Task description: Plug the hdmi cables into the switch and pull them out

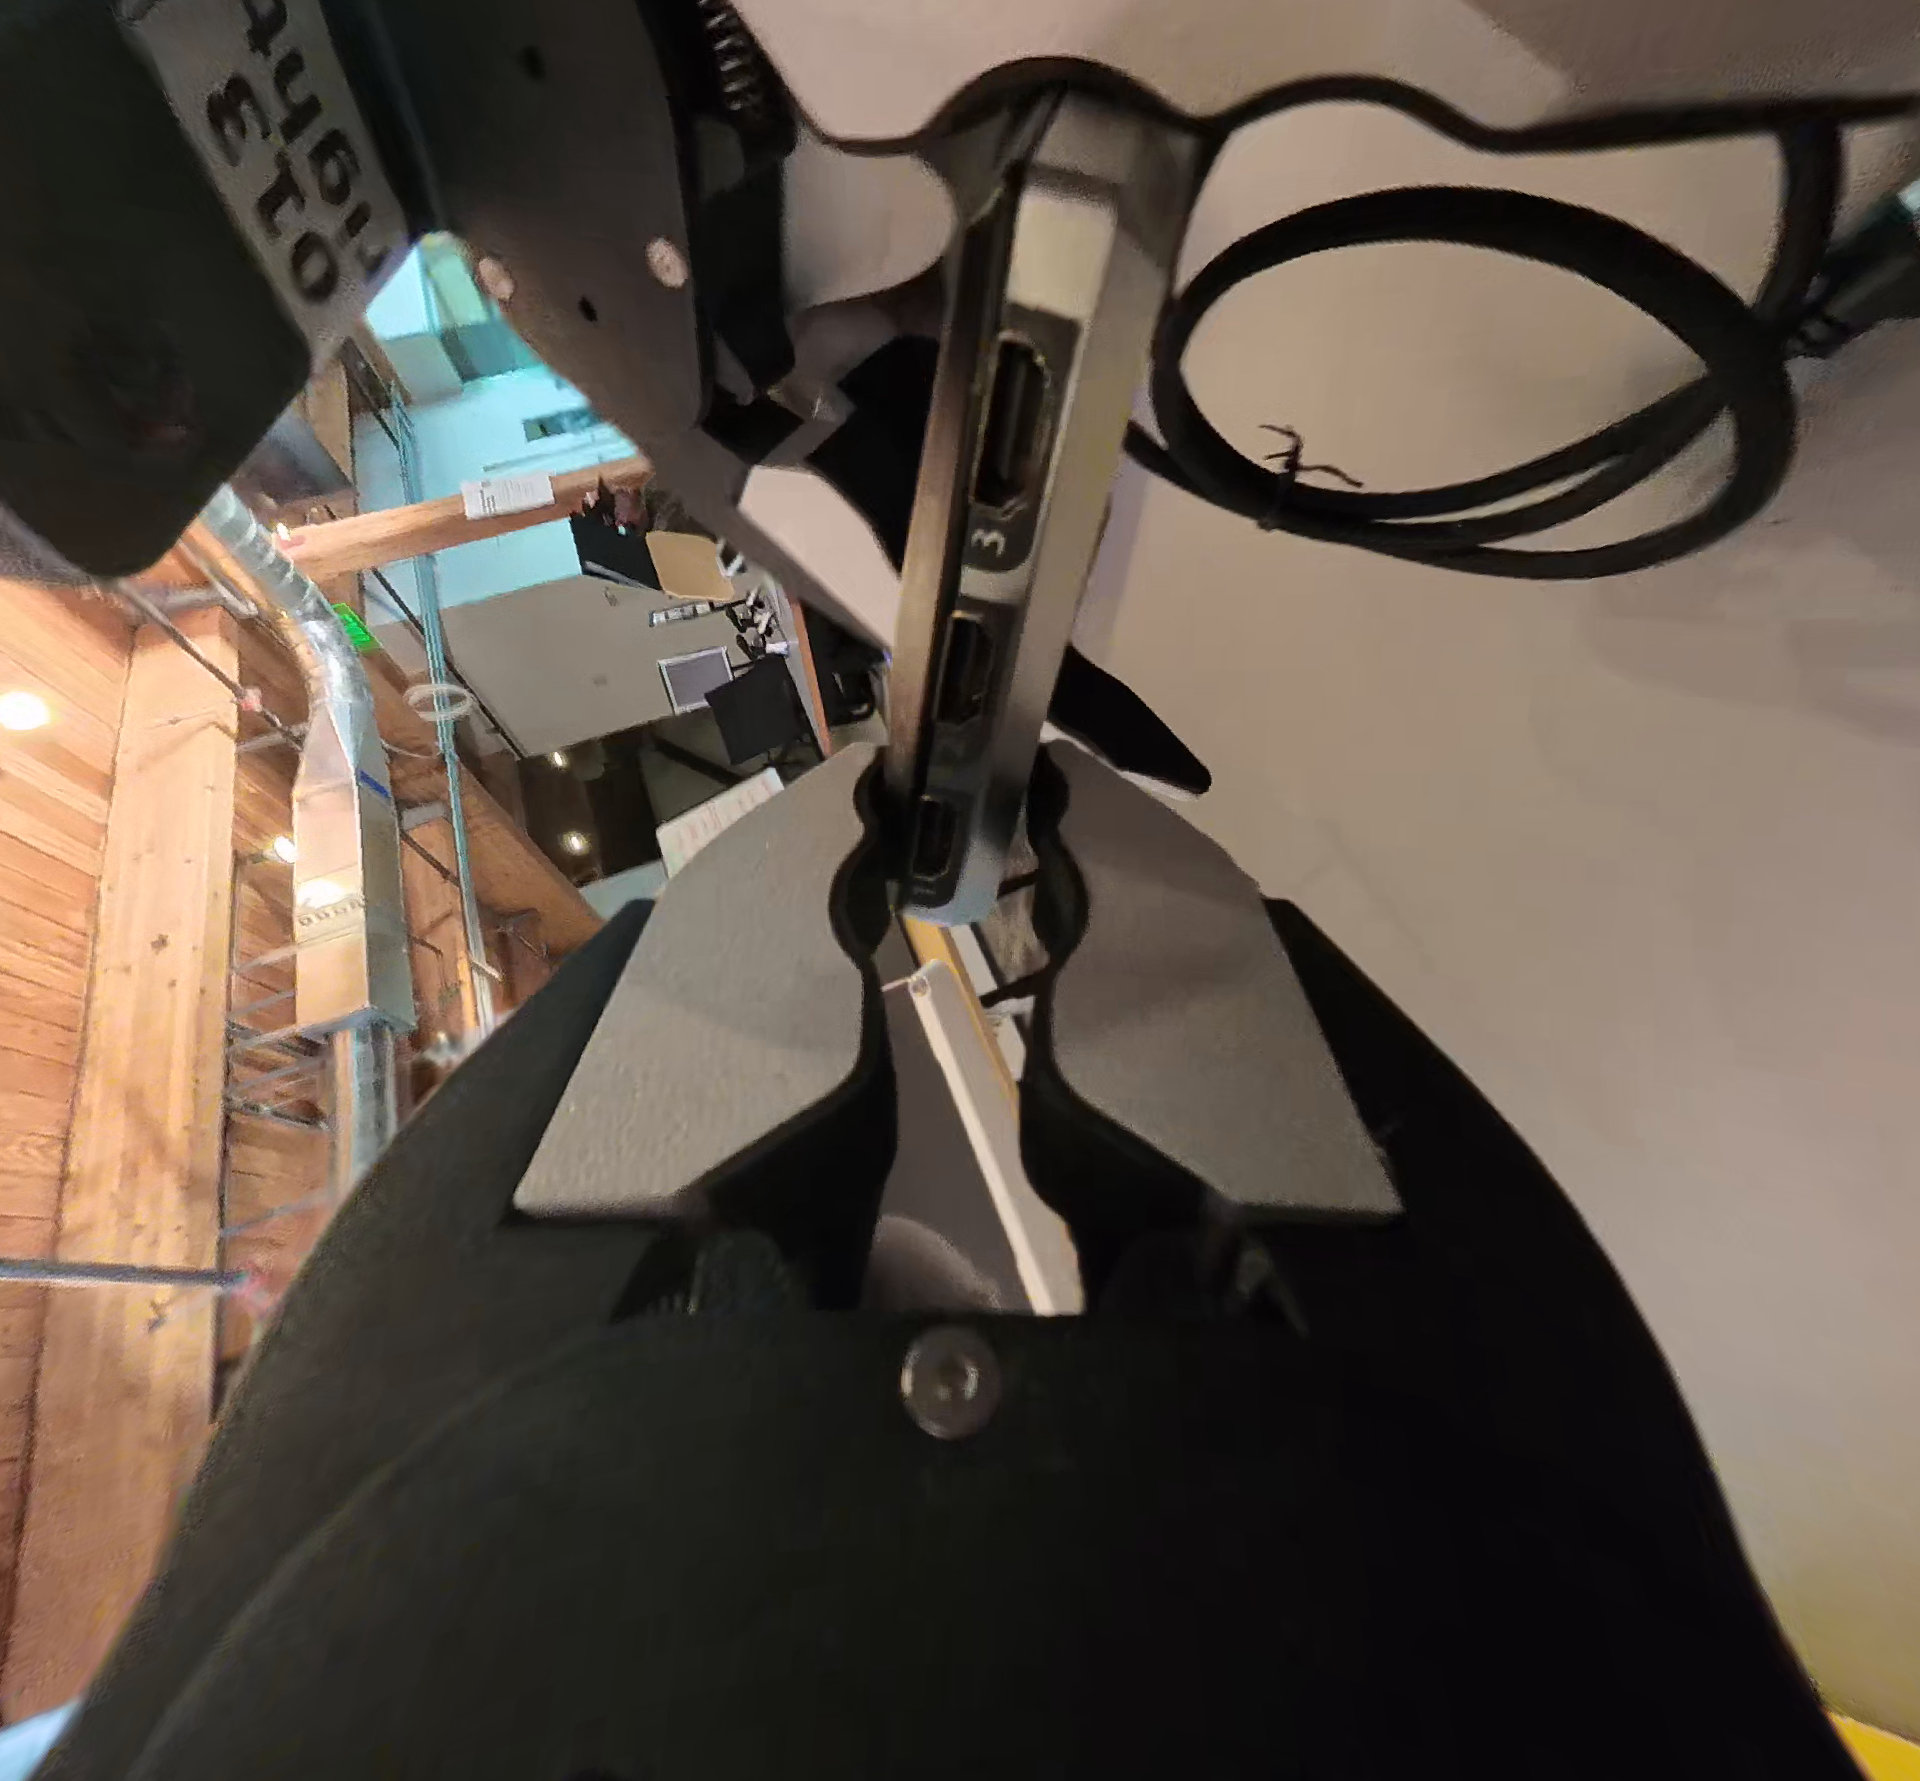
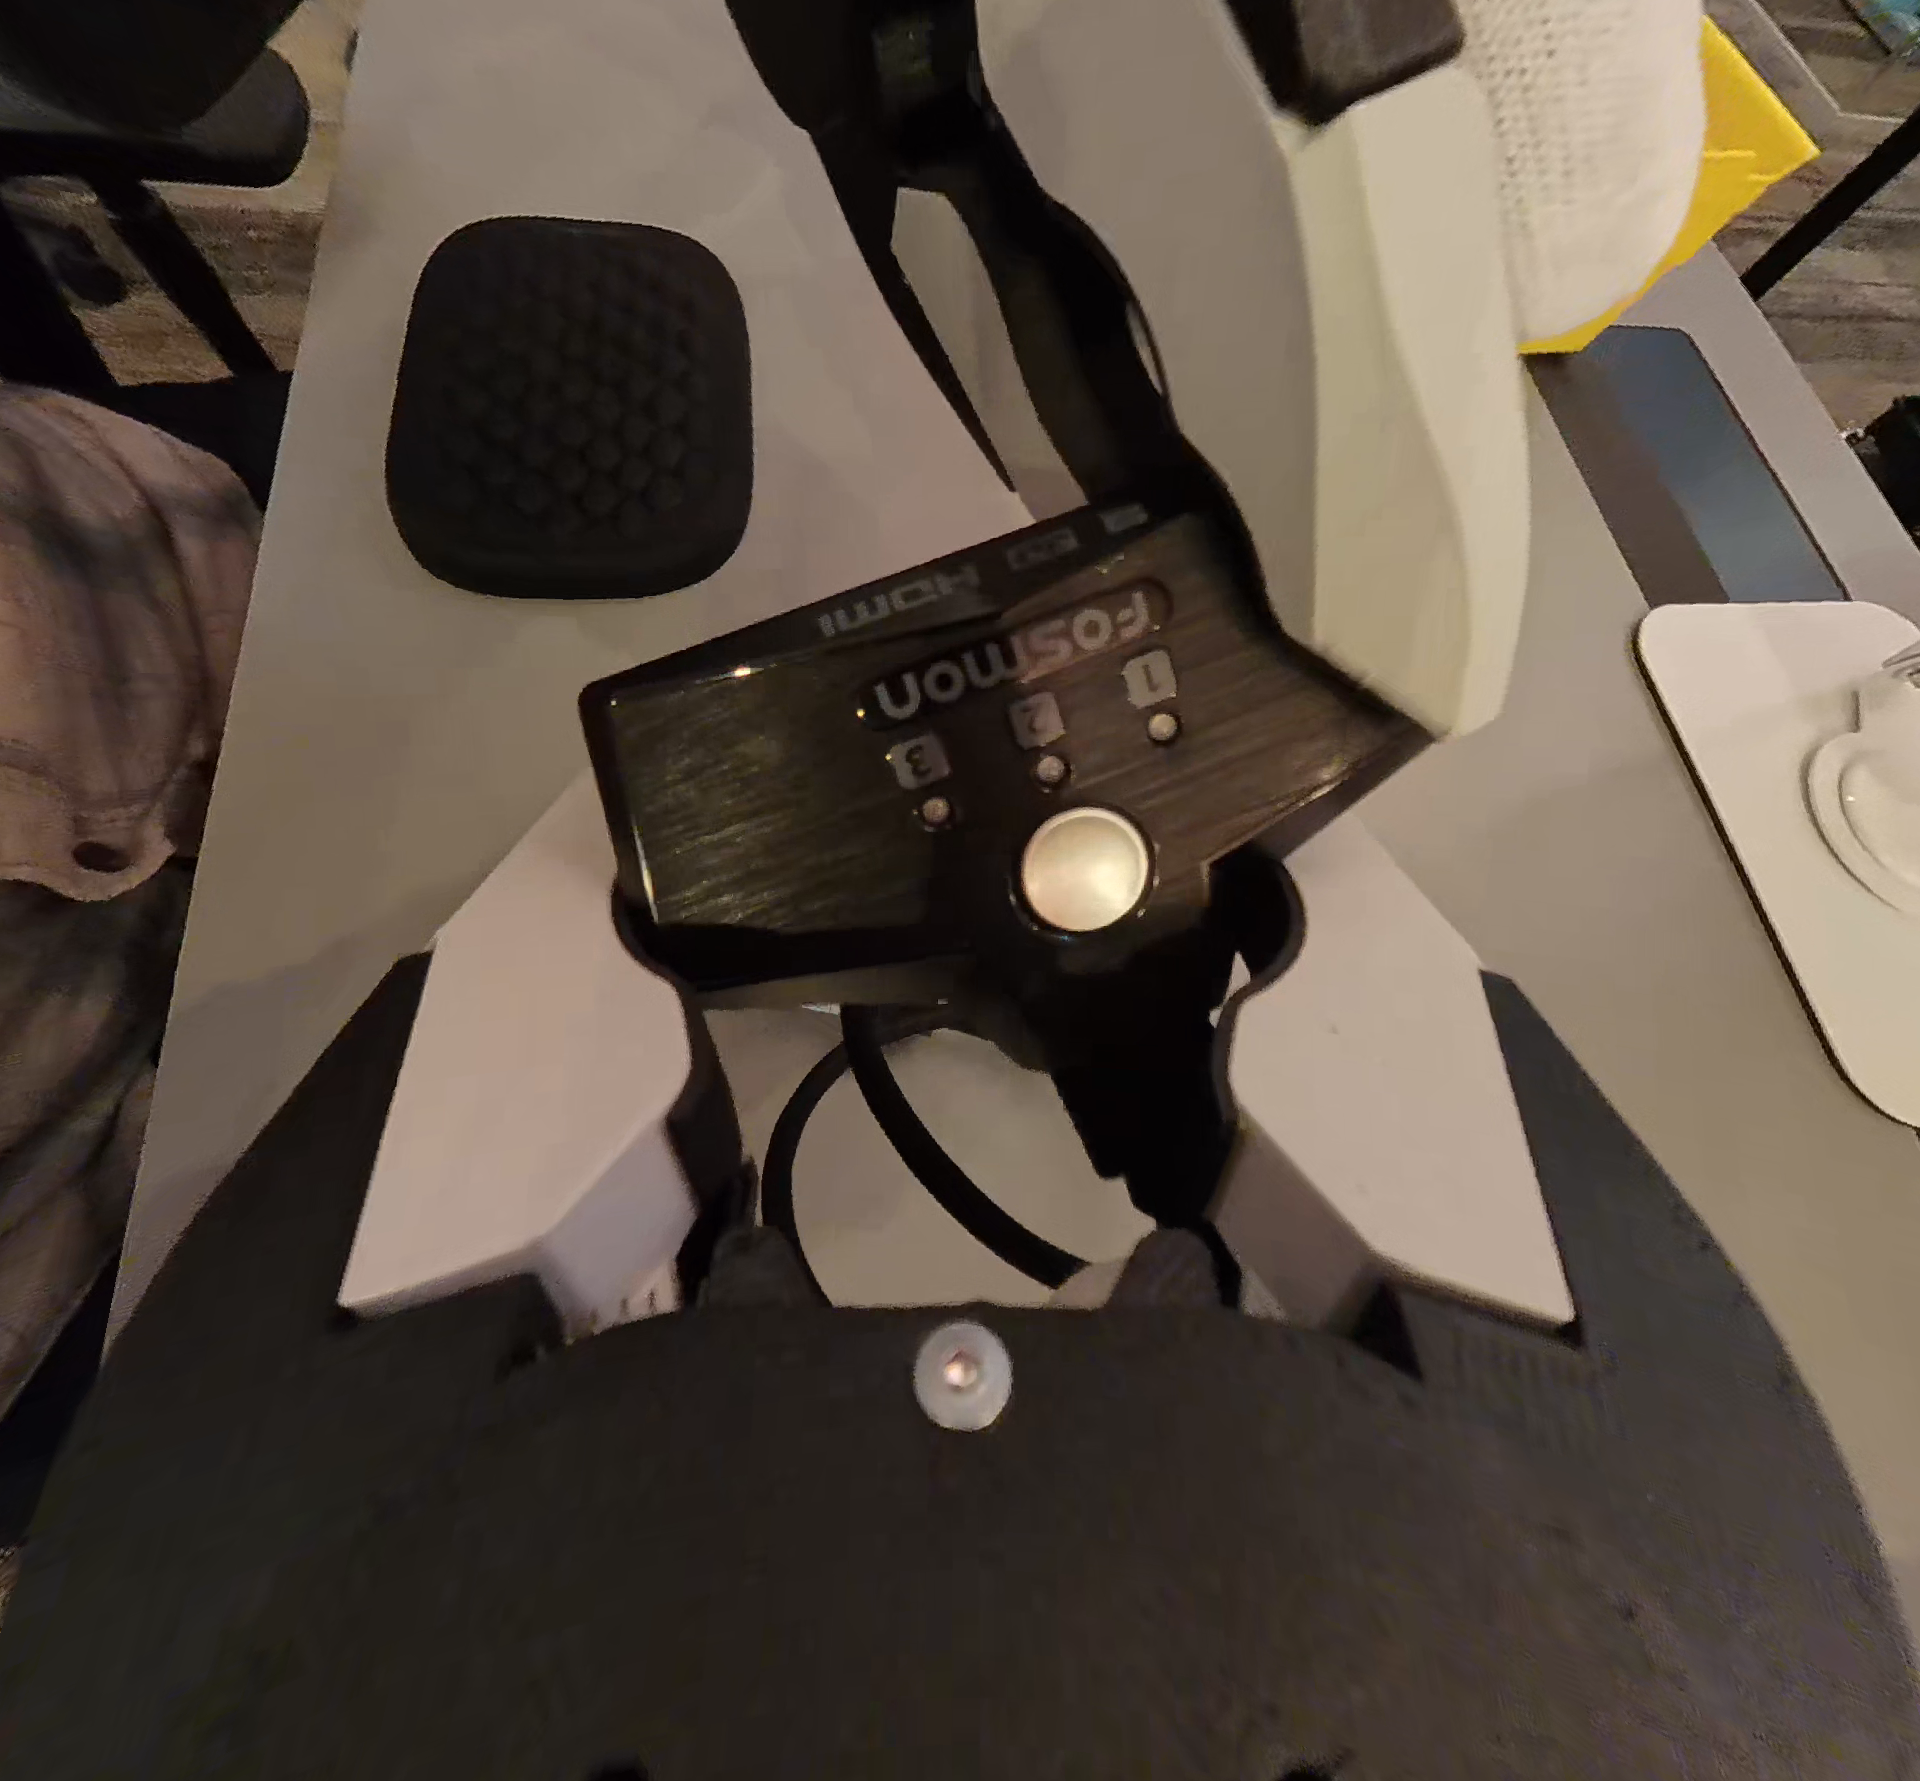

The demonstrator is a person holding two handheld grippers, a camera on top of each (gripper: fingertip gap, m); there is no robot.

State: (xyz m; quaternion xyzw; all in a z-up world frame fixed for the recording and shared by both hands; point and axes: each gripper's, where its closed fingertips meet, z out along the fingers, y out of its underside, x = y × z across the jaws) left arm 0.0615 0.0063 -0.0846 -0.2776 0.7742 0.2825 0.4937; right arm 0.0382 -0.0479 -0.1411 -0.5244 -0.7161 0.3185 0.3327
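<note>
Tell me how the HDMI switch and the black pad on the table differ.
The switch is glossy with a silver button; the pad is matte and bumpy. The switch is pinched by the left hand-held gripper; the pad lies flat on the table, untouched. Both are black.

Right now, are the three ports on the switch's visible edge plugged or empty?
Empty: the switch, clamped in the left tongs, shows three open sockets there, no plug seated.

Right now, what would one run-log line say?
left claw: shut on switch | right claw: straddles switch, grip unclear | side ports: empty | cable: coiled aside
</note>
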